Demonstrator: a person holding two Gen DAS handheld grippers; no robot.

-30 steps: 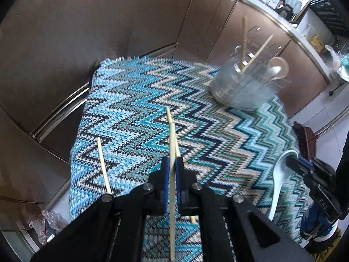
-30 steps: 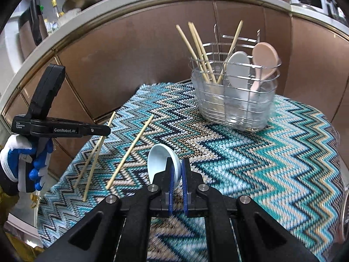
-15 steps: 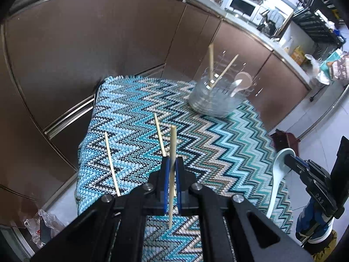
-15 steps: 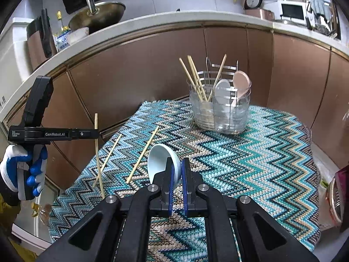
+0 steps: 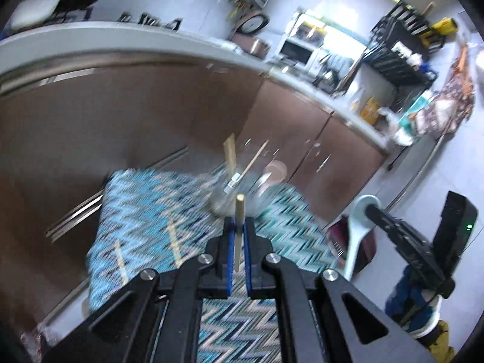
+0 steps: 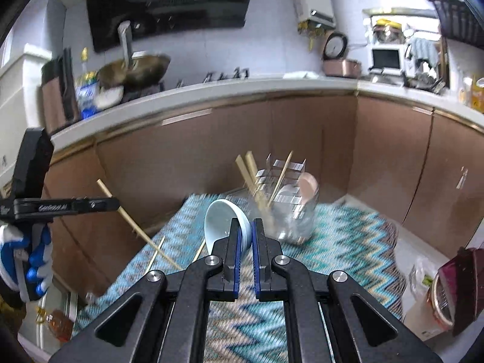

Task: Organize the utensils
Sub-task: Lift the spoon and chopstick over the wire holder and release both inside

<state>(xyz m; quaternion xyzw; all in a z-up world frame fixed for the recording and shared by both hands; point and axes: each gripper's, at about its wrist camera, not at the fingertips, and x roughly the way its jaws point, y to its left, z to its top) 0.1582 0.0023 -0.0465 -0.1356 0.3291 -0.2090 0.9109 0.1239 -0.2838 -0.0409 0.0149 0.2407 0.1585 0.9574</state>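
Two black plastic grippers, left gripper and right gripper, each with angular arms, triangular cut-outs and round silver screws at the joints. Blue pads lining the narrow fingers. White lettering, blurred, along the left one's side. Blue-and-white glove on the left hand.

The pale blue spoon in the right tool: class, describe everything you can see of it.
The pale blue spoon looks glazed, like ceramic, with a deep rounded bowl and a long handle. The right tool is shut on it, bowl end forward, held in the air above the zigzag cloth, short of the wire utensil basket. Only the tool's fingers touch it.
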